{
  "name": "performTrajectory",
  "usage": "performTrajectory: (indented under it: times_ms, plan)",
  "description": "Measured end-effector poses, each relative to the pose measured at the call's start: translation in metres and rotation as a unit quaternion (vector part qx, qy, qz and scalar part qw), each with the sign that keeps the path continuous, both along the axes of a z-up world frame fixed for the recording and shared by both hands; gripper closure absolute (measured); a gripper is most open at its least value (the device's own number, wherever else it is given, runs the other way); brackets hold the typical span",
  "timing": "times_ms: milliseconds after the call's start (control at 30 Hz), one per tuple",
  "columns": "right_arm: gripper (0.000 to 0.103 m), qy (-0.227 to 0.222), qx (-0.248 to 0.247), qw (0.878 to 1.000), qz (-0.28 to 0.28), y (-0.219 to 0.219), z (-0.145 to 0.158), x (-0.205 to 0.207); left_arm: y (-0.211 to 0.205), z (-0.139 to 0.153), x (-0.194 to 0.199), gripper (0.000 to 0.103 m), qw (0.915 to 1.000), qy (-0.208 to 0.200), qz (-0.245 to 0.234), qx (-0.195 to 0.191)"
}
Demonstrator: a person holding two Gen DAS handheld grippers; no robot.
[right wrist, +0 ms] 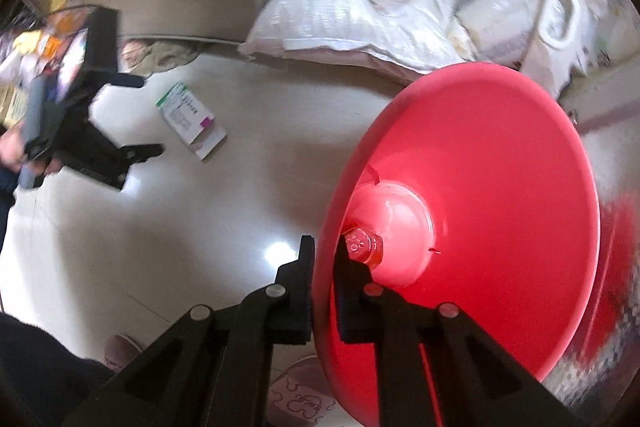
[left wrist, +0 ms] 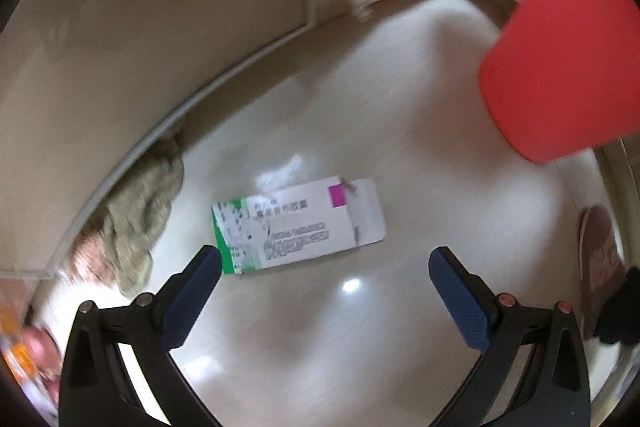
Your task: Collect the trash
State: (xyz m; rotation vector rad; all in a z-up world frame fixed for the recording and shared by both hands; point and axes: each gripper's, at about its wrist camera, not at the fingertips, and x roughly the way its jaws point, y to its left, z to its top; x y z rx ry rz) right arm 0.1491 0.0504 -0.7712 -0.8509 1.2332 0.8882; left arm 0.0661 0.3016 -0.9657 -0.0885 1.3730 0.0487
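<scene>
Right wrist view: the right claw [right wrist: 325,259] is pinched narrow on the rim of a red bucket [right wrist: 500,167], one finger outside the wall, one inside, pointing straight down into it. Out past it on the pale floor [right wrist: 180,227] lies a flat medicine box [right wrist: 190,119], white with a green end, well apart from the bucket. The left claw [left wrist: 324,267] hangs over that box with its fingers spread wide, nothing between them, the box just beyond its blue pads [left wrist: 192,291]. A crumpled cloth [left wrist: 136,223] sits by the wall; white sacks [right wrist: 352,19] are heaped behind.
</scene>
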Motion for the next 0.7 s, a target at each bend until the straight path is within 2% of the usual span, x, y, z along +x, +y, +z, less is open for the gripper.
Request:
performTrajectory:
  times_ms: [67, 133, 200, 267, 333, 467, 567, 633, 700]
  plan:
    - [0.095, 0.002, 0.000, 1.000, 0.013, 0.005, -0.003, -0.003, 0.010, -0.010, 0.001, 0.000, 0.9997, -0.001, 0.026, 0.001]
    - [0.095, 0.004, -0.003, 1.000, 0.021, 0.008, -0.004, -0.004, 0.014, -0.019, 0.003, 0.000, 0.9998, -0.001, 0.015, 0.010]
    - [0.095, 0.005, -0.006, 0.999, 0.032, 0.013, -0.004, -0.007, 0.011, -0.025, 0.003, 0.000, 0.9991, -0.006, -0.041, 0.008]
    - [0.095, 0.006, -0.012, 0.999, 0.046, 0.017, -0.005, -0.010, 0.006, -0.029, 0.005, 0.000, 0.9937, -0.009, -0.107, 0.031]
    - [0.095, 0.008, -0.017, 0.998, 0.059, 0.020, -0.006, -0.013, 0.003, -0.036, 0.009, 0.000, 0.9863, -0.001, -0.154, 0.060]
    - [0.095, 0.014, -0.024, 0.996, 0.087, 0.020, -0.008, -0.020, 0.004, -0.054, 0.019, 0.001, 0.9742, 0.018, -0.211, 0.079]
    - [0.095, 0.022, -0.026, 0.995, 0.094, 0.018, -0.009, -0.022, -0.005, -0.072, 0.019, 0.001, 0.9599, 0.048, -0.264, 0.081]
    - [0.095, 0.026, -0.025, 0.995, 0.096, 0.016, -0.010, -0.023, -0.014, -0.080, 0.016, 0.001, 0.9468, 0.051, -0.301, 0.102]
    - [0.094, 0.028, -0.023, 0.995, 0.097, 0.015, -0.010, -0.025, -0.018, -0.085, 0.015, 0.000, 0.9402, 0.056, -0.317, 0.111]
